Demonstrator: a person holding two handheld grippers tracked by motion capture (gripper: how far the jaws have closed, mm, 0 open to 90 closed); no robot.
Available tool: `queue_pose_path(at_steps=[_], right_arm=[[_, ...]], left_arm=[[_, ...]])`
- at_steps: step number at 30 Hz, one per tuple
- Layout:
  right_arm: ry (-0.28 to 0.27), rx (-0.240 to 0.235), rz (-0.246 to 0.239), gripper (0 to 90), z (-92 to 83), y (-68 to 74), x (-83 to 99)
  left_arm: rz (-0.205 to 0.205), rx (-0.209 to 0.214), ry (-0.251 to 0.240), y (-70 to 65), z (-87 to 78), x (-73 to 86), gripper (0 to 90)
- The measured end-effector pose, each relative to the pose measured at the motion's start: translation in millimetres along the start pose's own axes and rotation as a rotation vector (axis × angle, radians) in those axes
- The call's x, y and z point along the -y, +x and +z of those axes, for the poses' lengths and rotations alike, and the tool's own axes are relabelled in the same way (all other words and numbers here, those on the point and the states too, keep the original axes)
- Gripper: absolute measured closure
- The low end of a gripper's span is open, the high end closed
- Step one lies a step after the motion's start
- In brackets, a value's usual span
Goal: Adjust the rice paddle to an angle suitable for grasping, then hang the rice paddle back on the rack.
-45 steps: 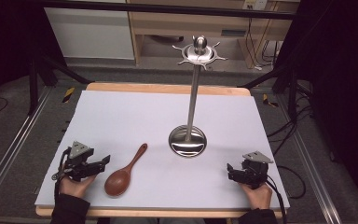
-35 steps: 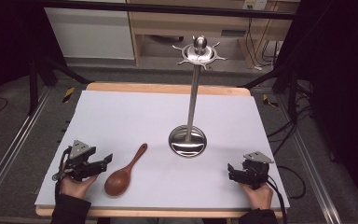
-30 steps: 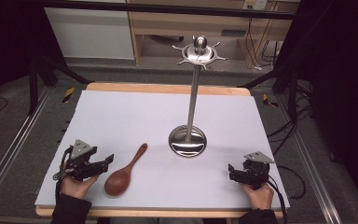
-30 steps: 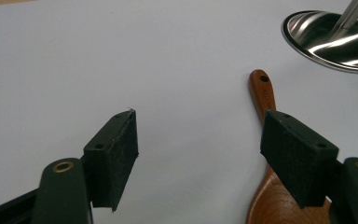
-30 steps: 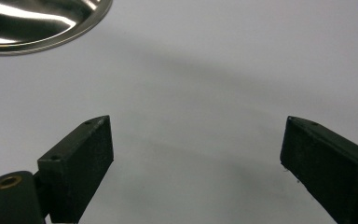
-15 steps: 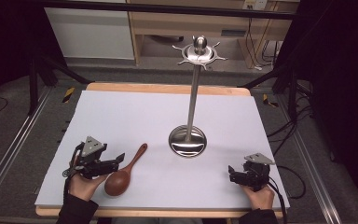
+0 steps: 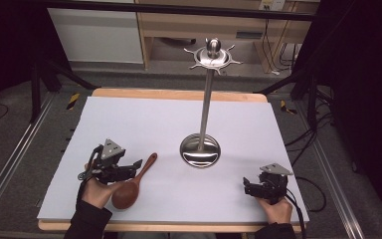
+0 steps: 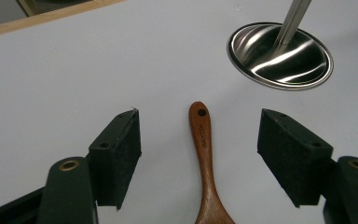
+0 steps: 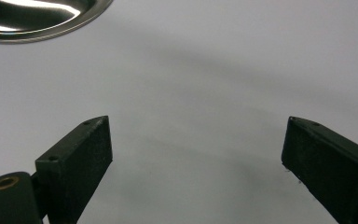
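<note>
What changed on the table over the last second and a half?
The left gripper moved right to straddle the wooden spoon handle, its jaws just closing slightly but not yet touching it. The spoon, the metal stand and the right gripper stayed put.

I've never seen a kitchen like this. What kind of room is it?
Probably a lab or workshop, not a kitchen: a white-covered table on a metal frame, loose cables on the floor, and hand-held grippers beside a wooden spoon.
</note>
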State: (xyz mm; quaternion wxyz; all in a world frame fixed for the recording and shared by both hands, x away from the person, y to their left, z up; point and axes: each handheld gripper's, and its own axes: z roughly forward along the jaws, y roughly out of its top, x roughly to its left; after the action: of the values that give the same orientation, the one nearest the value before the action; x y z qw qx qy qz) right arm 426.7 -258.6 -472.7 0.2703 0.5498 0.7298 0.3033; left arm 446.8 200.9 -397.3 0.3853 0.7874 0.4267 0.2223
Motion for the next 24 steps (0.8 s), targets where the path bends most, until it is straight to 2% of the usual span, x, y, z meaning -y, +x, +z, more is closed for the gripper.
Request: queue_pose_path(at_steps=[14,24], right_arm=[[0.005,-0.011,0.000,8.8,-0.3,0.1,-0.2],[0.015,-0.015,-0.002,8.4,0.7,0.9,-0.3]], left_arm=[[0.020,0.025,0.035,-10.4,14.7,-15.4,29.4],[0.022,0.033,0.100,-8.5,27.4,-14.6,32.5]])
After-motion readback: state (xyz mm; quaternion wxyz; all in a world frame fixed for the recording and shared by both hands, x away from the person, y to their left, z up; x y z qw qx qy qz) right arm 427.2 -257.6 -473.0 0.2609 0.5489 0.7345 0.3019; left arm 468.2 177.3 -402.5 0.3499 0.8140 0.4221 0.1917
